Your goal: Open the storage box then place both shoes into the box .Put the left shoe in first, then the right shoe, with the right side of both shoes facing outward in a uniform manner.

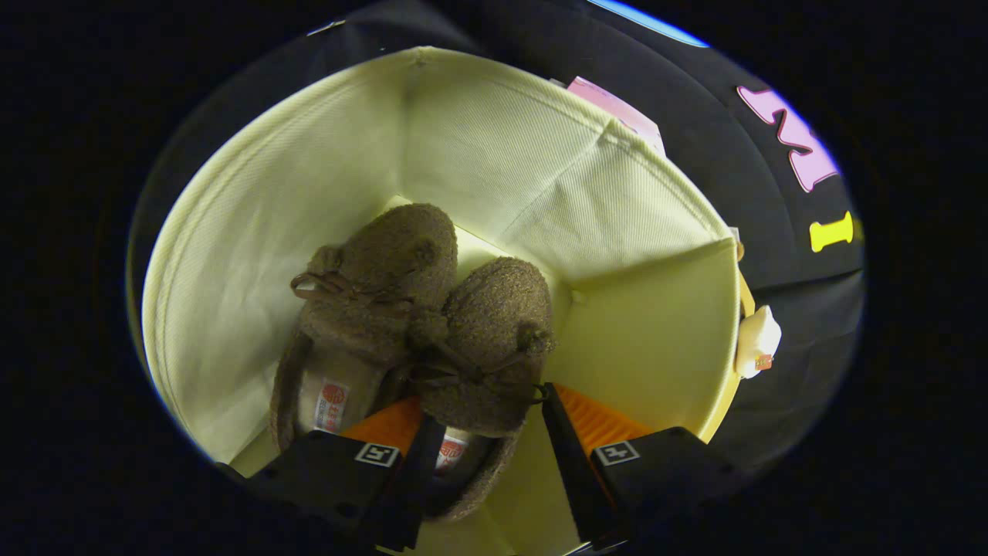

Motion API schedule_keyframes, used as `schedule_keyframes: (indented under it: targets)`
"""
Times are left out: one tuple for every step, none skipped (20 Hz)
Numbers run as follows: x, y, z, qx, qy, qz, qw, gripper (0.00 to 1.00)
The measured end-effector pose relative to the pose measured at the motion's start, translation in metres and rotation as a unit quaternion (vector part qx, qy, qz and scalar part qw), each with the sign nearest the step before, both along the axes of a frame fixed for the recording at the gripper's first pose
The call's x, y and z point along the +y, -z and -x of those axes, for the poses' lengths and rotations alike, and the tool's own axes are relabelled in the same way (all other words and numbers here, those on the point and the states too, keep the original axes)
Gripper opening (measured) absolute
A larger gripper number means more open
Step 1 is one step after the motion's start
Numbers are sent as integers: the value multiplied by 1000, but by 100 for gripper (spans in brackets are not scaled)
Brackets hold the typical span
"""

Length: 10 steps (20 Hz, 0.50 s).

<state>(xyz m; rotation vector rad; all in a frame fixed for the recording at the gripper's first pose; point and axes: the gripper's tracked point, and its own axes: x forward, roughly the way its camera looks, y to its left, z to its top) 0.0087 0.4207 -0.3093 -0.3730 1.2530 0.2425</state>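
Note:
I look down into an open pale yellow fabric storage box (pixel 255 193). Two brown fuzzy shoes with bow laces lie side by side on its floor, toes pointing away from me. The far shoe (pixel 378 286) rests against the box's left wall, its insole label showing. The other shoe (pixel 486 332) sits between my fingers. My gripper (pixel 486 409) reaches into the box with one finger on each side of this shoe's middle, both touching its fuzzy upper. One finger is wedged between the two shoes.
The box's smooth yellow panel (pixel 656 340) stands close beside the outer finger. A small white tag (pixel 758 340) hangs outside that panel. A pink item (pixel 617 108) lies behind the box against the black cloth.

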Motion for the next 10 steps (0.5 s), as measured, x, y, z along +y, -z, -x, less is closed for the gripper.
schedule_keyframes:
  targets:
    - [-1,-4,1,-7,-8,-1,1000,84]
    - [-3,-11,2,-16,-15,-4,1000,86]
    - [0,-19,4,-25,-17,-18,999,98]
    - [-2,-26,2,-34,-16,-28,999,98]
    - [-3,-35,1,-44,-15,-39,998,98]
    - [-4,-44,2,-54,-15,-50,997,98]
    - [-6,-53,2,-63,-14,-62,996,98]
    - [-9,-62,2,-75,-14,-76,994,98]
    - [-13,-72,3,-88,-14,-86,992,98]
    - [-16,-84,2,-107,-17,-103,989,98]
